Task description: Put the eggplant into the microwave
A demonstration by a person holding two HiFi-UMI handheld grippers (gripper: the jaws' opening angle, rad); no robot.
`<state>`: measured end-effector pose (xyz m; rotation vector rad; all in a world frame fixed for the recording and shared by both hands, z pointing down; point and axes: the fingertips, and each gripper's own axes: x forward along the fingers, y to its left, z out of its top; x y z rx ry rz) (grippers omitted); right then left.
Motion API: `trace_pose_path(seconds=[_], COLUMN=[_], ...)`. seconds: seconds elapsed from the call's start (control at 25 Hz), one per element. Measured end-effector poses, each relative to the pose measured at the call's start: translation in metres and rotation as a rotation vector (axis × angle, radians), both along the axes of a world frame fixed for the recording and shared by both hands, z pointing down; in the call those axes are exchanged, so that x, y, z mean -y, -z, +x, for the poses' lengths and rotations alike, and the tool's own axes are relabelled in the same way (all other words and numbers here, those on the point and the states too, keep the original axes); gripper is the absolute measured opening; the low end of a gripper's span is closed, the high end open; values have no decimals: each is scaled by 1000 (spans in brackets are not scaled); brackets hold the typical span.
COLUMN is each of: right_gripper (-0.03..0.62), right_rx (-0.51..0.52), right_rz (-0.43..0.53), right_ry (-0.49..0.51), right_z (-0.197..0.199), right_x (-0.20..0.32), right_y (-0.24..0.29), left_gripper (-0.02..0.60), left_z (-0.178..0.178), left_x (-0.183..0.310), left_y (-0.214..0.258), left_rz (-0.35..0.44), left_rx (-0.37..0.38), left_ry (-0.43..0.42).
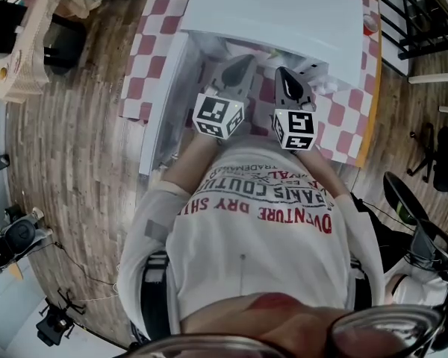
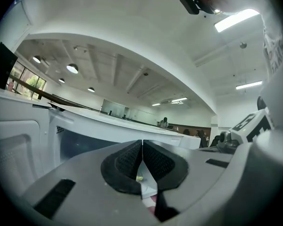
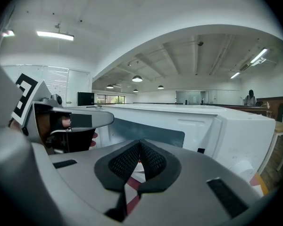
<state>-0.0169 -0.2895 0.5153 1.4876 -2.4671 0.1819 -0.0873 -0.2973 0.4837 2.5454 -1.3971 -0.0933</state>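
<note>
- Eggplant is showing in none of the three views, so its place cannot be told.
- Head view is giving the layout from above: the white microwave (image 1: 284,13) is sitting on a desk (image 1: 145,58) covered by a red-and-white checked cloth. The person, in a white printed shirt (image 1: 261,230), is standing right before it on a wooden floor (image 1: 75,185).
- Left tool (image 1: 245,62) and right tool (image 1: 284,73) are hanging side by side at the microwave's front, near each other, with their marker cubes (image 1: 218,115) turned toward the person.
- Only the gripper views are showing the jaws plainly. The left tool's dark pads (image 2: 127,161) are pressing together with nothing between them. The right tool's pads (image 3: 153,160) are likewise meeting at their tips and gripping nothing.
- Both gripper views are also showing the microwave's dark glass window (image 3: 160,132), which the head view is not showing.
- Right gripper view is catching the left tool at its left side, and the left gripper view is catching the right tool's cube at its right.
- Head view alone is showing a brown paper roll (image 1: 19,73), well apart from the desk at the picture's left.
</note>
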Motion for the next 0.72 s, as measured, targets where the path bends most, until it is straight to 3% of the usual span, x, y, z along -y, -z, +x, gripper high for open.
trace_pose_path(seconds=[0.72], right_gripper=[26], right_rx=[-18], right_rz=[-17], right_ry=[27], right_z=[-6], right_x=[2], right_y=[-6], left_gripper=[31], left_z=[0], left_x=[2], left_y=[-4], left_rz=[-14], left_rx=[-2], left_ry=[-4])
